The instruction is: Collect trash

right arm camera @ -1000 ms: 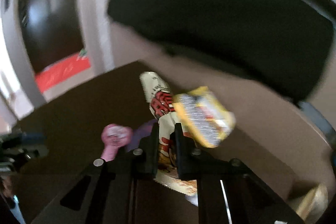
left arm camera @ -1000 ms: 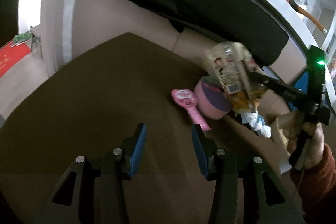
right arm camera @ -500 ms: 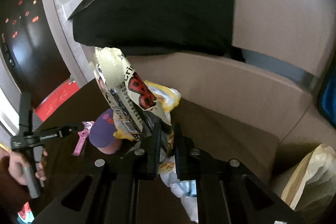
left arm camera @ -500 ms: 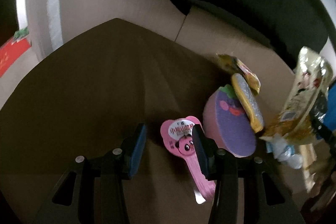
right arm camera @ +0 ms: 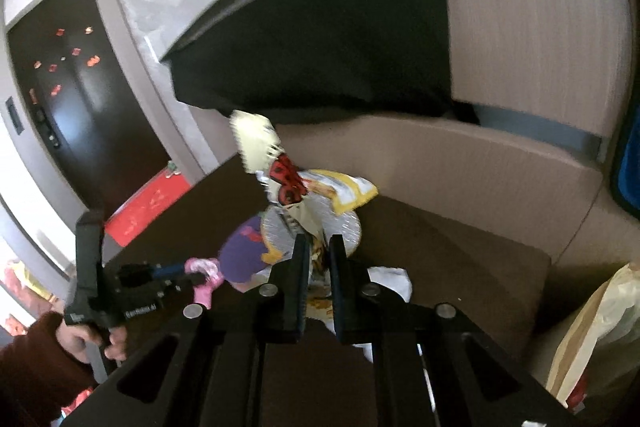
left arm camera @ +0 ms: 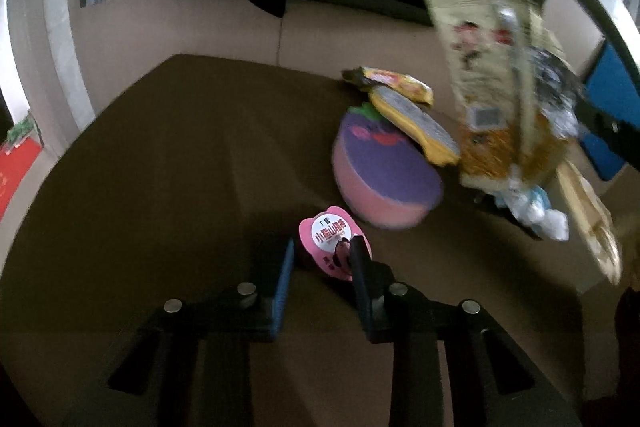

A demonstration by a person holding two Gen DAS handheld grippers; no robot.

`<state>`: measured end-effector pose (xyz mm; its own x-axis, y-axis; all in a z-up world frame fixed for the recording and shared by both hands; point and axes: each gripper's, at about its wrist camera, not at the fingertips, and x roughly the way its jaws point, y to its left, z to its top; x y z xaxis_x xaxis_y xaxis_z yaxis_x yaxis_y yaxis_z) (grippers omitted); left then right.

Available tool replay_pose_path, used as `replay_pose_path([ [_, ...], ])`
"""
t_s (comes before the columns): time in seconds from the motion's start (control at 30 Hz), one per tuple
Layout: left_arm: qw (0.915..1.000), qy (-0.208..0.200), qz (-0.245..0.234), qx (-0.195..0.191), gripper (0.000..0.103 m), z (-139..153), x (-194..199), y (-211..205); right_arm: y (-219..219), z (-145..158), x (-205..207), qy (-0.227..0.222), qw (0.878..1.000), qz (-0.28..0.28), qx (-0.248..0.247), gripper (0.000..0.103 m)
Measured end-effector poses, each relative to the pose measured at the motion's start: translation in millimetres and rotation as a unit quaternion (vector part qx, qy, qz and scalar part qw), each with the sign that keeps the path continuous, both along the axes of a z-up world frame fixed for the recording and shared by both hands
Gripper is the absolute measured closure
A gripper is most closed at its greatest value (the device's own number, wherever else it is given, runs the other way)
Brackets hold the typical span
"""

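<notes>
My left tool (left arm camera: 322, 259) has slid up to the flat pink lollipop-shaped wrapper (left arm camera: 330, 247) on the brown desk (left arm camera: 160, 167), jaws just closing around it, not yet pinching. My right tool (right arm camera: 319, 259) grips a cream snack bag (right arm camera: 280, 179). The purple cup (left arm camera: 384, 175), yellow packet (left arm camera: 396, 83) and tissue remain.

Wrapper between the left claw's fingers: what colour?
Pink wrapper, with a white label bearing red print; clearest in the left wrist view.

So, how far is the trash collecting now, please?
Nothing looks binned yet. In hand: the right gripper is shut on a cream snack wrapper, lifted off the table. The left gripper has just been closing around the pink wrapper, not clearly pinching it. Left on the brown table: the purple cup, yellow packets, crumpled tissue.
</notes>
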<state>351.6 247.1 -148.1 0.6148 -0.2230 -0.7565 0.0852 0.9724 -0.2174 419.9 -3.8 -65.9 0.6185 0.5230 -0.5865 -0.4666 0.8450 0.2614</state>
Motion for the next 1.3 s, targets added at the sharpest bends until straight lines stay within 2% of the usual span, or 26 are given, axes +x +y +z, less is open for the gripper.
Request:
replay_pose_path([
  [0.13, 0.9993, 0.013, -0.011, -0.033, 0.074, 0, -36, -6, 3, 17, -24, -0.015, 1.0, 0.015, 0.0, 0.094],
  [0.27, 0.9983, 0.012, 0.001, -0.057, 0.074, 10, -69, 0, 12, 24, -41, -0.018, 0.999, 0.035, -0.008, 0.092],
  [0.3, 0.998, 0.007, 0.006, -0.063, 0.073, 14, -75, 3, 13, 24, -43, -0.015, 0.999, 0.043, -0.009, 0.086],
  [0.33, 0.9977, 0.004, 0.01, -0.067, 0.072, 17, -76, 5, 16, 23, -45, -0.01, 0.998, 0.053, -0.01, 0.067],
  [0.4, 0.9972, -0.007, 0.021, -0.072, 0.07, 24, -81, 11, 18, 23, -48, -0.019, 0.998, 0.065, -0.012, 0.043],
  [0.53, 0.9949, -0.021, 0.047, -0.087, 0.067, 34, -92, 27, 22, 27, -57, -0.058, 0.994, 0.093, -0.024, 0.042],
  [0.63, 0.993, -0.029, 0.063, -0.095, 0.066, 38, -100, 34, 28, 27, -59, -0.065, 0.991, 0.115, -0.036, 0.041],
  [0.73, 0.9936, -0.044, 0.068, -0.079, 0.066, 44, -106, 33, 38, 18, -52, -0.055, 0.986, 0.139, -0.073, 0.041],
  [0.87, 0.9941, -0.064, 0.074, -0.048, 0.066, 52, -115, 32, 56, 1, -54, -0.049, 0.973, 0.19, -0.121, 0.041],
  [1.03, 0.9917, -0.048, 0.08, -0.088, 0.066, 44, -111, 37, 83, -26, -40, -0.05, 0.957, 0.234, -0.163, 0.041],
  [1.2, 0.9933, -0.037, 0.076, -0.079, 0.066, 35, -111, 38, 106, -38, 20, -0.001, 0.969, 0.223, -0.106, 0.041],
  [1.3, 0.9915, -0.035, 0.094, -0.083, 0.066, 34, -117, 49, 127, -50, 40, 0.022, 0.965, 0.235, -0.11, 0.041],
])
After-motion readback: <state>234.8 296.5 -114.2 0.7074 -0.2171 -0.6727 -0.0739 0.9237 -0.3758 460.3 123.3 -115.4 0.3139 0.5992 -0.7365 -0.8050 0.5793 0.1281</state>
